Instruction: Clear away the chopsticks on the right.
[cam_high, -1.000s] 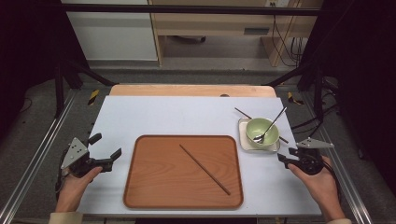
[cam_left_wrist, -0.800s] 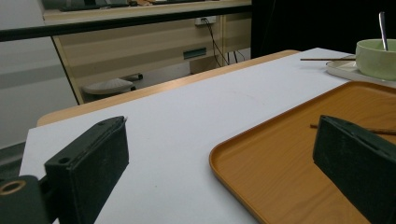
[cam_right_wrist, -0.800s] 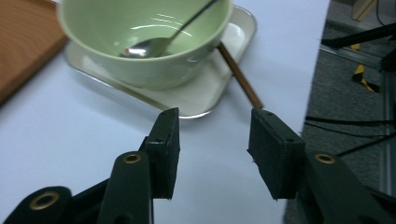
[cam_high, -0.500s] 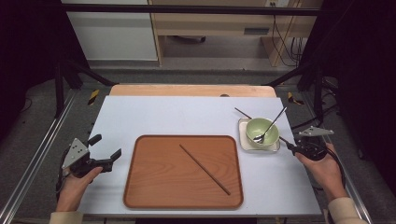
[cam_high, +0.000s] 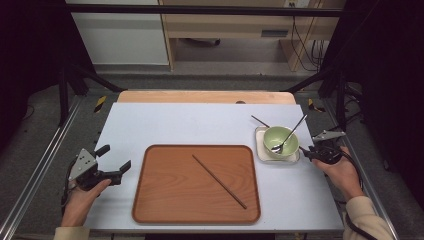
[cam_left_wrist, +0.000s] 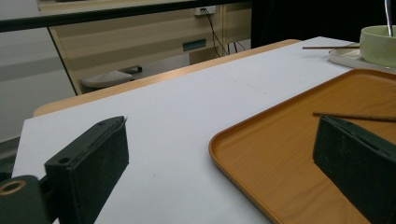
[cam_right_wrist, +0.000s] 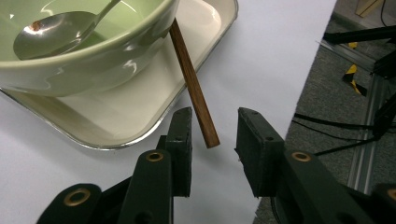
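Observation:
A pale green bowl (cam_high: 278, 137) with a metal spoon (cam_high: 290, 132) in it stands on a small white tray (cam_high: 296, 158) at the right. A brown chopstick (cam_right_wrist: 191, 86) lies under the bowl's edge, its end sticking out over the tray's rim. My right gripper (cam_high: 306, 151) (cam_right_wrist: 215, 113) is level with that end. Its jaws have just been closing, with the chopstick end between them, and a gap shows on each side. A second chopstick (cam_high: 220, 175) lies slantwise on the wooden tray (cam_high: 150, 200). My left gripper (cam_high: 116, 157) (cam_left_wrist: 219, 126) is open beside that tray's left edge.
The white tabletop (cam_high: 200, 125) has bare room behind the wooden tray. Its right edge runs close behind the right hand, with a metal rail and cables (cam_right_wrist: 336, 126) on the floor beyond. A wooden strip (cam_high: 205, 96) borders the far side.
The right gripper has moved away from the person, up to the small tray's right side, and its jaws have narrowed. The left gripper has kept still.

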